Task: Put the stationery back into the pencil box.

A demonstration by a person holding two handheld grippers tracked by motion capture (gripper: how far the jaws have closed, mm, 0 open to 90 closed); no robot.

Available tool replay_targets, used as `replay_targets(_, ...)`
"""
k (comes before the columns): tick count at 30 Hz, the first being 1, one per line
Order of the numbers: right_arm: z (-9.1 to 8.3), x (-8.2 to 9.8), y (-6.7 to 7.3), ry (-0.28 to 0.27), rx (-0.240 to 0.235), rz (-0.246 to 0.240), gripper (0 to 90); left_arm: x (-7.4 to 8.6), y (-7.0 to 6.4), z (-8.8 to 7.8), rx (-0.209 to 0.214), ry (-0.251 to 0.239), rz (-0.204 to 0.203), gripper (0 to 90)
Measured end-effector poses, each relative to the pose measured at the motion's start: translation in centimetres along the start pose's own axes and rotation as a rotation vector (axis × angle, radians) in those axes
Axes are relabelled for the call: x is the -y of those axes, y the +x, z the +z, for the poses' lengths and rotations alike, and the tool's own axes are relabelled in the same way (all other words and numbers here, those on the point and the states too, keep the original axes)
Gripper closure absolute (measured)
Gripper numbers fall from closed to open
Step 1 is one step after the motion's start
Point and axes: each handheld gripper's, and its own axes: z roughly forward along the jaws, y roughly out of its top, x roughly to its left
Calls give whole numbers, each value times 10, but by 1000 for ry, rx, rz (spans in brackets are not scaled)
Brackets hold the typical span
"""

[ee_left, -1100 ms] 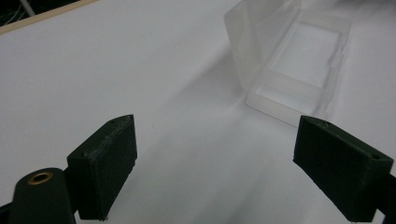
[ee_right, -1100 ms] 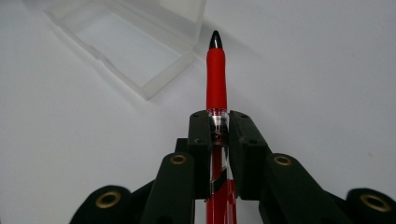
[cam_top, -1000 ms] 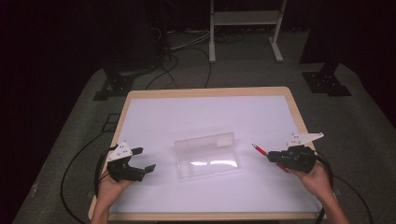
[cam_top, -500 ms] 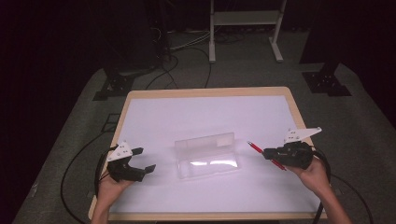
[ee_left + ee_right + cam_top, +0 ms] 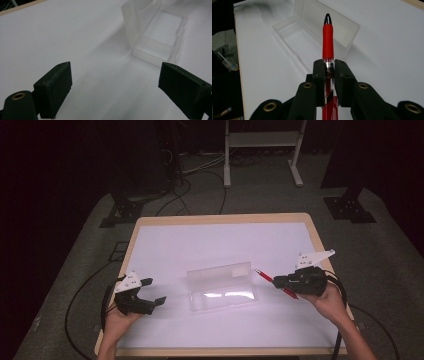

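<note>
A clear plastic case lies open in the middle of the white table top, its lid standing up at the back. My right gripper is to the right of the case, shut on a red pen whose dark tip points left toward the case. In the right gripper view the red pen sticks out between the pads, lifted above the case. My left gripper rests near the table's left front with its jaws wide apart and nothing between them. The case lies beyond the left gripper.
The table has a wooden rim. Beyond it are dark floor, cables and a white stand's legs. Black cables trail from both grippers off the front edge.
My right gripper has lifted the red pen off the table and carried it a little left toward the case. The left gripper has stayed where it was.
</note>
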Motion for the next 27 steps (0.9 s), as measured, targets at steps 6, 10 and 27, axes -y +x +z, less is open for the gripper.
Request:
replay_targets(6, 4, -9, 2, 8, -24, -23, 787, 0, 0, 0, -1, -1, -4, 105)
replay_targets(10, 7, -15, 3, 5, -41, -31, 787, 0, 0, 0, -1, -2, -3, 105)
replay_targets(27, 21, -35, 6, 18, -80, -75, 788, 0, 1, 0, 1, -1, -5, 105)
